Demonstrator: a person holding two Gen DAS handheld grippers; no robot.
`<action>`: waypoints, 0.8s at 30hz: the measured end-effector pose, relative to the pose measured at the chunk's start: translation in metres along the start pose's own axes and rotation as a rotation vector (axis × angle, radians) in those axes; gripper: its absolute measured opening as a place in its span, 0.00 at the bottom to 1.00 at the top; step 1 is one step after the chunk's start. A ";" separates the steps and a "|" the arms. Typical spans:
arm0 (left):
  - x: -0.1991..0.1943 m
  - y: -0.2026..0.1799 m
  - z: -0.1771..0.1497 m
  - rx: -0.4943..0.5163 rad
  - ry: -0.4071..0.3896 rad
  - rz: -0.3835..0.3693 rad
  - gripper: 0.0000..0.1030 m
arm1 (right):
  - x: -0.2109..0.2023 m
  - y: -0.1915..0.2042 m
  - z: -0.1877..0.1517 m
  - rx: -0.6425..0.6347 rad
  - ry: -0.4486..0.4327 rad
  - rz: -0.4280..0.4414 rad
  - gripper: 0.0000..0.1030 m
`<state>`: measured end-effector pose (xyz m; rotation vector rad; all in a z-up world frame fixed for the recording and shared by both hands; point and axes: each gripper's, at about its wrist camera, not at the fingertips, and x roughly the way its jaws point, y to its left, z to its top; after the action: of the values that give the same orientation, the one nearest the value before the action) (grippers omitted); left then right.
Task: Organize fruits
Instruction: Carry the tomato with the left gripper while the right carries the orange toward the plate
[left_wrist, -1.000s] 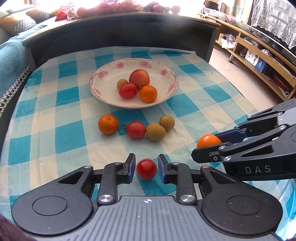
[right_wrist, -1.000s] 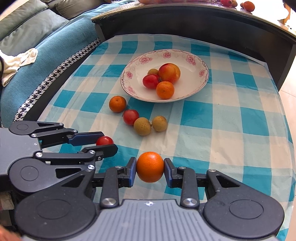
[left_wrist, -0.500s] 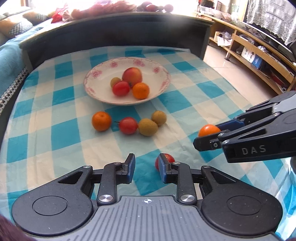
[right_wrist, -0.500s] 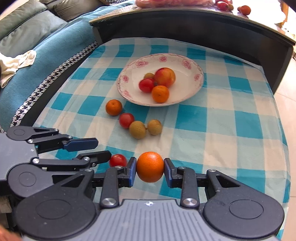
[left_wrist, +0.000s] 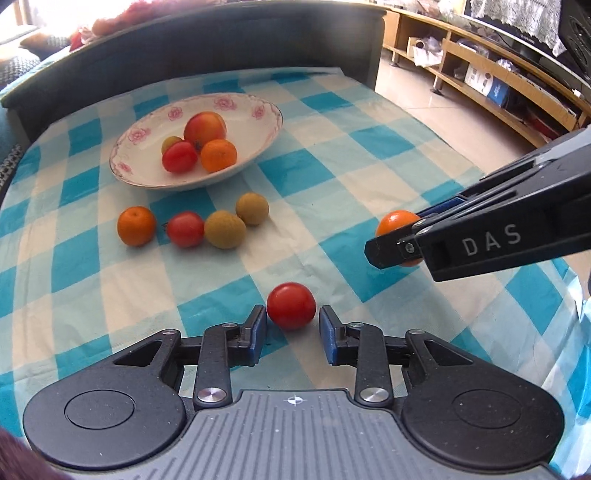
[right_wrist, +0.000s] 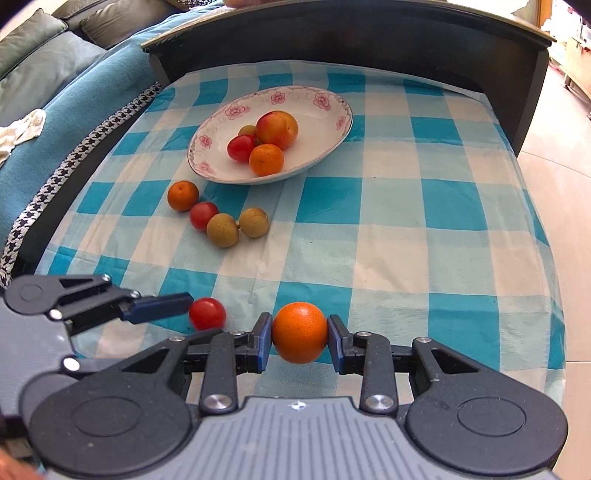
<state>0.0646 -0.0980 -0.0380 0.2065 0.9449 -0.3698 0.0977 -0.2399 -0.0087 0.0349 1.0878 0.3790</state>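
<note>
My left gripper (left_wrist: 291, 323) hovers low over the checked cloth with its jaws opening. A small red tomato (left_wrist: 291, 305) lies on the cloth between the blue pads, and neither pad presses on it. In the right wrist view the same tomato (right_wrist: 207, 313) lies just beyond the left gripper's blue pad. My right gripper (right_wrist: 299, 332) is shut on an orange (right_wrist: 300, 332), held clear of the cloth to the right of the left gripper. The flowered bowl (left_wrist: 258, 110) farther back holds a peach, a tomato, an orange and a small brown fruit.
In front of the bowl lie an orange (left_wrist: 136, 226), a tomato (left_wrist: 185, 229) and two brown longans (left_wrist: 225, 229) in a row. A dark raised wall (left_wrist: 221, 40) bounds the far side. The cloth's right edge (right_wrist: 554, 332) drops to the floor; a blue sofa (right_wrist: 74, 92) is left.
The left gripper, shut on the tomato a second ago, has let it go; the tomato now lies on the cloth between the parted pads. Both grippers have shifted across the table. The right still grips its orange.
</note>
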 end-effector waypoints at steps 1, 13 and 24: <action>0.000 0.000 0.001 -0.005 0.003 0.004 0.37 | -0.002 -0.001 0.000 0.002 -0.004 0.001 0.33; -0.004 0.008 0.003 -0.025 0.014 0.037 0.34 | -0.016 0.008 0.011 -0.017 -0.044 0.003 0.33; -0.029 0.037 -0.004 -0.055 0.010 0.147 0.34 | -0.016 0.020 0.016 -0.032 -0.064 0.029 0.33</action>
<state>0.0616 -0.0565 -0.0162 0.2262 0.9424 -0.2078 0.0998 -0.2233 0.0165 0.0347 1.0187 0.4189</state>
